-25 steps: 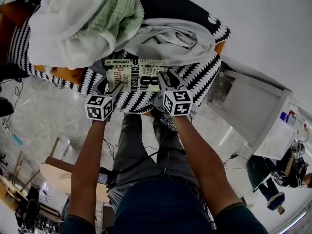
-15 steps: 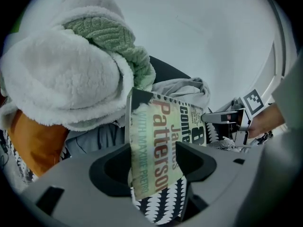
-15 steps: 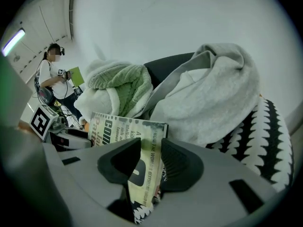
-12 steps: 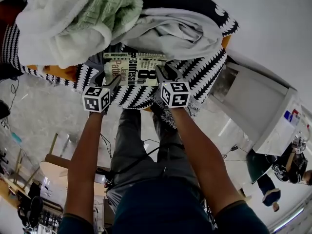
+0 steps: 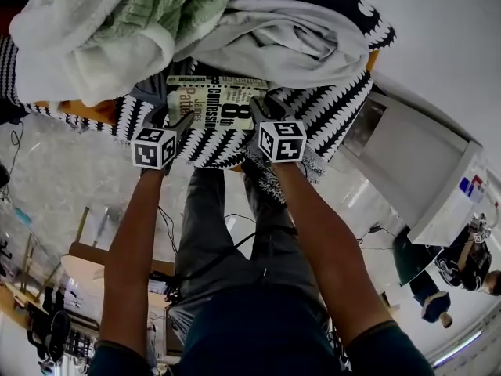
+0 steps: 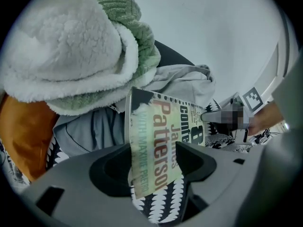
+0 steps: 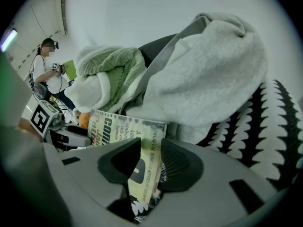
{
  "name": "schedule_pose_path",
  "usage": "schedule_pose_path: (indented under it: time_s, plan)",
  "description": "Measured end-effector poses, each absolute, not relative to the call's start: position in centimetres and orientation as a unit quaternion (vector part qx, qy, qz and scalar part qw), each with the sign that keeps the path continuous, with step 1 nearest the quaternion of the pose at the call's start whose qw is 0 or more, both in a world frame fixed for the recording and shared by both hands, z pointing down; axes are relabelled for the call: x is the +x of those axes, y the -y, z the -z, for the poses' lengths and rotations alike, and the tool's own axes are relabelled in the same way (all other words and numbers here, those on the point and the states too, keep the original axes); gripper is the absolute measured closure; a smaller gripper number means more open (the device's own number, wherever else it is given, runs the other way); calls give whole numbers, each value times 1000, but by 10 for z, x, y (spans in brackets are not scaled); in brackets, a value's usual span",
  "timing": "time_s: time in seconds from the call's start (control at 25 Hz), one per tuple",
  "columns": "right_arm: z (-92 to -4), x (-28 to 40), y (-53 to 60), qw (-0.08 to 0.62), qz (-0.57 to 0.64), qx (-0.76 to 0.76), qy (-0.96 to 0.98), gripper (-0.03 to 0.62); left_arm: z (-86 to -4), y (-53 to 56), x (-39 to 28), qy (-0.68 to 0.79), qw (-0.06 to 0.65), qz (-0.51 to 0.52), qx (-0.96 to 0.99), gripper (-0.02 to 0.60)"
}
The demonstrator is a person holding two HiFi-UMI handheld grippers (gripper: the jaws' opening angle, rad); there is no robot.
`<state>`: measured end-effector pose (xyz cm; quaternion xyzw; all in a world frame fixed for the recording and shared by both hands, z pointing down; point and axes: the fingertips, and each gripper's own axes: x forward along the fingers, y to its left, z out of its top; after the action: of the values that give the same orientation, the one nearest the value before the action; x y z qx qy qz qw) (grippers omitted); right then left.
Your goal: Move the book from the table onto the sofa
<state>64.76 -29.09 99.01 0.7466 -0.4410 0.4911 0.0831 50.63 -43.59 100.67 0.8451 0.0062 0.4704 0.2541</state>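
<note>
Both the left gripper [image 5: 182, 122] and right gripper [image 5: 260, 110] were clamped on opposite ends of the book [image 5: 215, 104], its long axis spanning between them (sofa throw [image 5: 329, 110] directly beneath).

left gripper [image 5: 186, 119]: clamped on book [image 5: 215, 100] | right gripper [image 5: 261, 110]: clamped on book | left forearm [image 5: 133, 241], right forearm [image 5: 322, 241]: extended, parallel

Fleece blanket [image 5: 74, 49], green knit [image 5: 160, 6], perhaps grey hoodie [image 5: 290, 41]

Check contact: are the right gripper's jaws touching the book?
Touching. The right gripper view shows the right gripper closed on the book: both pads press against the book's end, with no gap on either side.
</note>
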Motion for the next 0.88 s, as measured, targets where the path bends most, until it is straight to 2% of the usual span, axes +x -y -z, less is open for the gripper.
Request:
schedule_pose_path:
  time_s: [0.48,0.88]
  plan:
    - [-1025,638,288,99,-518,726,442,453,-1040,432,495,-9,279,-485,829,291]
    - [-1040,632,293,83,-559,704,430,453,-1057,432,486,-18,307,-495,813,293]
